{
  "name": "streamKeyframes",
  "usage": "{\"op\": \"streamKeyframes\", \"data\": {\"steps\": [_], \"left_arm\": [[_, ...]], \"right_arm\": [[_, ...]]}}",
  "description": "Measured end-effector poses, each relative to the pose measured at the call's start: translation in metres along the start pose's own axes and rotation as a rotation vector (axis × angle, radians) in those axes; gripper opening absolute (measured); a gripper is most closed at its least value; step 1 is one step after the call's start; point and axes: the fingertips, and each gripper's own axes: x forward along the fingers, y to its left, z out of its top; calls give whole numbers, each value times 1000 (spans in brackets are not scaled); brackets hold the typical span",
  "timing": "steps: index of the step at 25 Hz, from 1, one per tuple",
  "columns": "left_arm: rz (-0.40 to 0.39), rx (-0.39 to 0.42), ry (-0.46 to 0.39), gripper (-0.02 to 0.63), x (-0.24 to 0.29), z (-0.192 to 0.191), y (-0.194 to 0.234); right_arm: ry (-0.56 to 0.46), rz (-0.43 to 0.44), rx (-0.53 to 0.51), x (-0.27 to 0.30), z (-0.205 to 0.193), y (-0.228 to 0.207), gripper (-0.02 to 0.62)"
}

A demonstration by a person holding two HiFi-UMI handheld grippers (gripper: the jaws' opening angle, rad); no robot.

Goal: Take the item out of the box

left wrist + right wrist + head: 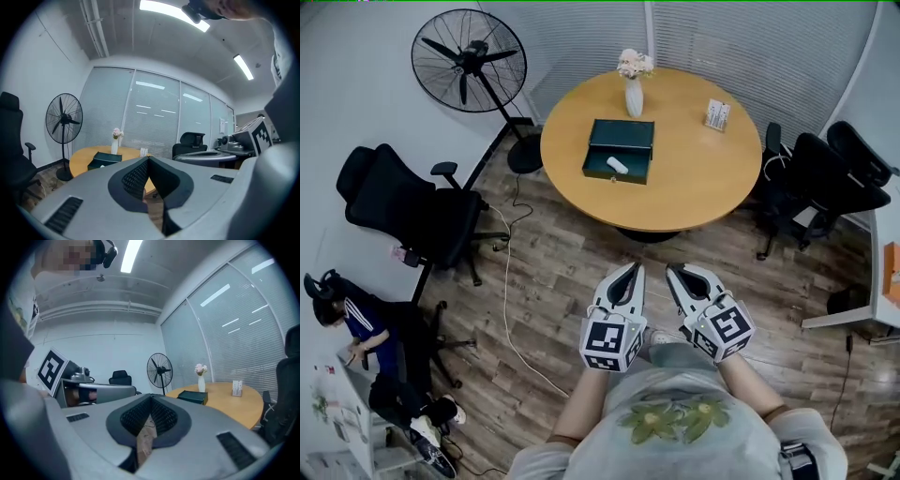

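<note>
1. Both tools hang low in front of the person, over the wooden floor point(553, 281) and well short of the counter point(703, 178). The left tool point(630, 269) has its jaws pressed together at the tips with nothing between them, and the right tool point(674, 270) is closed and empty too.
2. The item point(617, 165) is a small pale oblong lying at a slant inside the open dark green box point(598, 161).
3. It looks light and rounded, so it may roll or slip. A pinch across its short width at the middle seems safest, coming down from above to clear the box walls.
4. Whether it is stiff or soft, I cannot tell; it is too small in the head view.
5. The box sits left of the counter's centre, its raised lid point(622, 133) toward the far edge. It may slide if the item drags on it.
6. A vase point(634, 97) of flowers stands just beyond the lid, and a small card stand point(717, 114) sits near the far right edge; both are clear of the box.
7. The box's depth, its lining and the lid's hinge stay unclear. Both gripper views show the box only side-on, so the item is barely visible there.
</note>
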Motion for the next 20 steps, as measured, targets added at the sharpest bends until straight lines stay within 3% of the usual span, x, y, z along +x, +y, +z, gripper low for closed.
{"op": "streamKeyframes", "data": {"steps": [5, 13, 20], "left_arm": [[65, -35, -4, 2, 15, -3, -2], [79, -37, 21, 2, 38, -9, 2], [56, -26, 34, 2, 78, -2, 38]], "right_arm": [[8, 46, -9, 2, 3, -22, 5], [19, 64, 6, 23, 2, -47, 5], [29, 42, 13, 70, 5, -74, 6]]}}
